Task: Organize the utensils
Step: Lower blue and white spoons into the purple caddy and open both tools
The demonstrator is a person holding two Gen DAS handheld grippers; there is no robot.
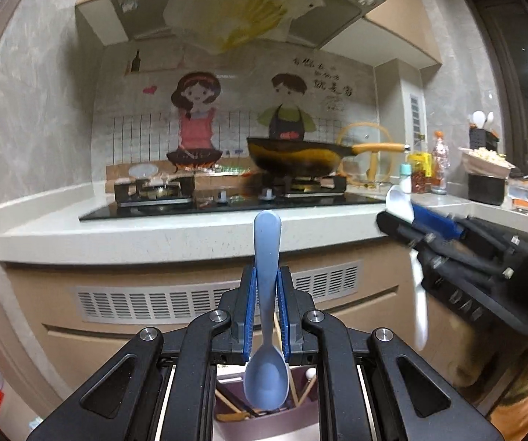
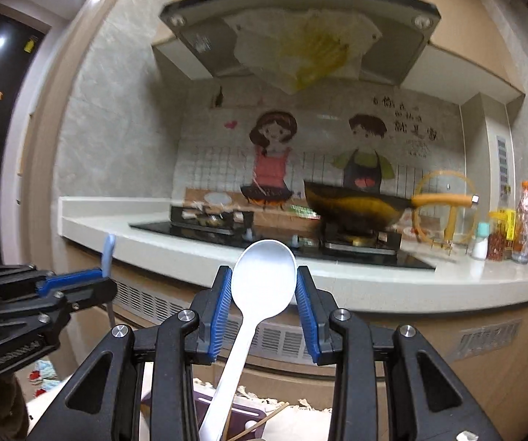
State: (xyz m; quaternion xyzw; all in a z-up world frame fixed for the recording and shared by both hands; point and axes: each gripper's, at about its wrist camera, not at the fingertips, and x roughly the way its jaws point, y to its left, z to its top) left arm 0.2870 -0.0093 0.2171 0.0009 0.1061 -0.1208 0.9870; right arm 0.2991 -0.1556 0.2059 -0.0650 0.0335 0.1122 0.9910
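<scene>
My left gripper [image 1: 267, 279] is shut on the handle of a blue spoon [image 1: 267, 257], bowl hanging down toward me and handle end pointing up at the counter. My right gripper [image 2: 263, 275] is shut on the bowl of a white spoon [image 2: 264, 275], whose handle slants down toward a purple utensil holder [image 2: 227, 409]. The same holder [image 1: 264, 430] with chopsticks shows below the left gripper. Each gripper appears in the other's view: the right gripper [image 1: 403, 220] with the white spoon [image 1: 420, 305] at right, the left gripper [image 2: 98, 275] with the blue spoon [image 2: 108, 253] at left.
A white counter [image 1: 153, 235] carries a black gas hob [image 1: 227, 202] with a dark wok [image 1: 297, 158] on its right burner. Bottles [image 1: 436, 169], a black pot [image 1: 486, 183] and a black utensil caddy [image 1: 482, 137] stand at the right. A range hood [image 1: 242, 3] hangs above.
</scene>
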